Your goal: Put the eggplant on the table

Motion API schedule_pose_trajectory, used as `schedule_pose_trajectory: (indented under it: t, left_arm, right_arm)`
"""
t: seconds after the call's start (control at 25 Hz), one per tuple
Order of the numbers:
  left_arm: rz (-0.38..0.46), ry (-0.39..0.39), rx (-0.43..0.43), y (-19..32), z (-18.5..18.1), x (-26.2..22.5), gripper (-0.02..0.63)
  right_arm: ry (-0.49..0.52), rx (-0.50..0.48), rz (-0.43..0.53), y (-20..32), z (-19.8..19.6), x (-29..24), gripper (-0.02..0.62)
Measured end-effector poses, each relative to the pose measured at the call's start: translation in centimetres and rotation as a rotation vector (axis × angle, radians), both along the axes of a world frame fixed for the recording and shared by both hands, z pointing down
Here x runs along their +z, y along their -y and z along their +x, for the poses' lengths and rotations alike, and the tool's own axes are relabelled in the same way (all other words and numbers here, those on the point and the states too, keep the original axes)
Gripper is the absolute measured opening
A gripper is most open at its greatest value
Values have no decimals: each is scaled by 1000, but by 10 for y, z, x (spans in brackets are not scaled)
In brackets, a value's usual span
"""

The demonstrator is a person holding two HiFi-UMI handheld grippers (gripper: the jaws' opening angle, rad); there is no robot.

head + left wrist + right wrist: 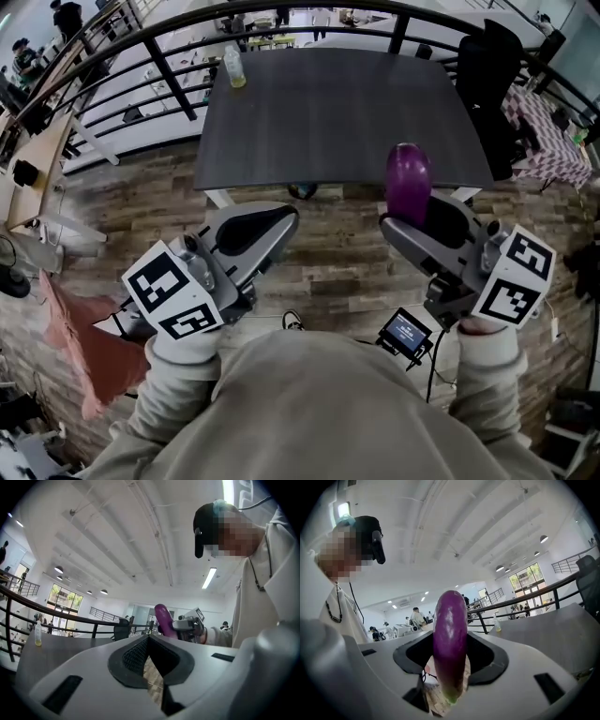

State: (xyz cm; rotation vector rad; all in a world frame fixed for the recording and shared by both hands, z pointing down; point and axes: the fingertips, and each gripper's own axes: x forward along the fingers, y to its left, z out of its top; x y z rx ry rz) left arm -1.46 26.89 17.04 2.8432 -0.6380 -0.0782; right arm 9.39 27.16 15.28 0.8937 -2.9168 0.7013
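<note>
Right tool [398, 223] pinches eggplant [409, 180] upright by its lower end, at 1 o'clock, over floor [342, 258] just short of table [328, 112]. Left tool [286, 217] pressed together, empty. Risk: smooth skin slips and the eggplant tips out before the table.

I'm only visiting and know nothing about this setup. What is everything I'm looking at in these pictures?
table: one, dark grey, ahead of the person
eggplant: one, purple, held upright at the table's near edge
bottle: one, clear with yellowish liquid, table's far left corner
chair: one, black, at the table's right side
railing: one, black, beyond the table
cloth: one, pinkish, on the wooden floor at left
small screen: one, black with a blue display, near the person's waist
left gripper: one, grey, jaws together, empty
right gripper: one, grey, closed on the eggplant
sleeves: two, grey-beige
</note>
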Motion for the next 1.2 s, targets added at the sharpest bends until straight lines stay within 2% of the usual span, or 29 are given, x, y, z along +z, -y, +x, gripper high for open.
schedule_pose_trajectory:
  t: [0.2,0.52,0.84,1.2]
  left_arm:
    - [-16,-12,40,27,-22,10,6]
    - [-57,-38,27,57,-43,27,6]
    - [-38,-9,14,118,-26,24,6]
    - [-8,-5,-2,207,17,11,6]
  right_arm:
    - [-26,10,0,31,-31,-1,221]
    - [-35,12,-29,64,-44,10,221]
    - [6,-9,-27,131,-30,16,221]
    - [11,-43,-8,222,5,8,221]
